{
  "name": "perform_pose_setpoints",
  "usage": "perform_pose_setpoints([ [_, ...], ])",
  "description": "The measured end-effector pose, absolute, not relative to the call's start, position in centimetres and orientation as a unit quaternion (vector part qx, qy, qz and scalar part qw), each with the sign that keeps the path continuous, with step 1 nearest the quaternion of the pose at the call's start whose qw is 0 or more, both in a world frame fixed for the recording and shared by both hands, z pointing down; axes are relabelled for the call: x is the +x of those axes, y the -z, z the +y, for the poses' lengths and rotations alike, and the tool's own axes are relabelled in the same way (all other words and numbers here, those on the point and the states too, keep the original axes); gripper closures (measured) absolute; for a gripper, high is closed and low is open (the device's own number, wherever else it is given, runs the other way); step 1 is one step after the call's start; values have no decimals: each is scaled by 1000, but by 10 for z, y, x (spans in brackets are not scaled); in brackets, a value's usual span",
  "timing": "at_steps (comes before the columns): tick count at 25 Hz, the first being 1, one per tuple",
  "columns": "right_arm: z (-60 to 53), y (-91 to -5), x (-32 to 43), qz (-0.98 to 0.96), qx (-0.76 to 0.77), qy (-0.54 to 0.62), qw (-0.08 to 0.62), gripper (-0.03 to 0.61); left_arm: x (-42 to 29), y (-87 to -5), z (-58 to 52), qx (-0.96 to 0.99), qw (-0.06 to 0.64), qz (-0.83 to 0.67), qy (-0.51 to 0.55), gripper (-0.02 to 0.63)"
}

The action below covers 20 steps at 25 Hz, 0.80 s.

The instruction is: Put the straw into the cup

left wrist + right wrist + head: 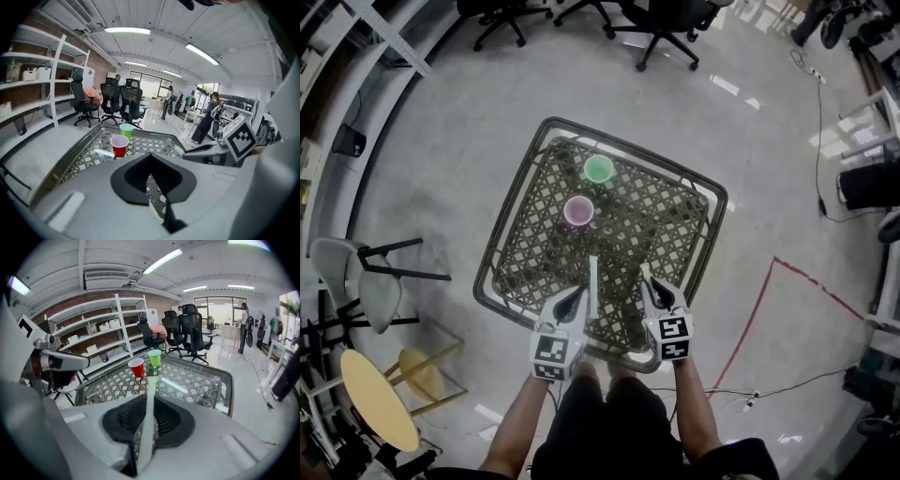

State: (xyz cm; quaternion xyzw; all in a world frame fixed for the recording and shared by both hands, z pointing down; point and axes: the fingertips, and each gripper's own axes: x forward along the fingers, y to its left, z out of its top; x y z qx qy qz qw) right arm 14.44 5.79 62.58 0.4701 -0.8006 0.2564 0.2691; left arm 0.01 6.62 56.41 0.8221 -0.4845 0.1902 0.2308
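Note:
A red cup and a green cup stand upright on the lattice table, the green one farther away. My right gripper hovers over the near edge. In the right gripper view it is shut on a white straw, whose tip points toward the cups. My left gripper hangs beside it. In the left gripper view its tips meet with nothing between them. A white straw shows just right of the left gripper; whether it is held I cannot tell.
Wrapped straws lie on the lattice, one left of the red cup and one right of the held straw. Office chairs stand beyond the table. A grey chair and a yellow stool are at the left, and red floor tape at the right.

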Motion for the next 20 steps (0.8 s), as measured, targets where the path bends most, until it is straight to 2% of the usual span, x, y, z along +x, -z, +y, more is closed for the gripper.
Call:
perform_pose_setpoints([
  [20,4,-445,135,-854,478,-166,125,526,-9,-435,39,812,158,-545,-134,607],
])
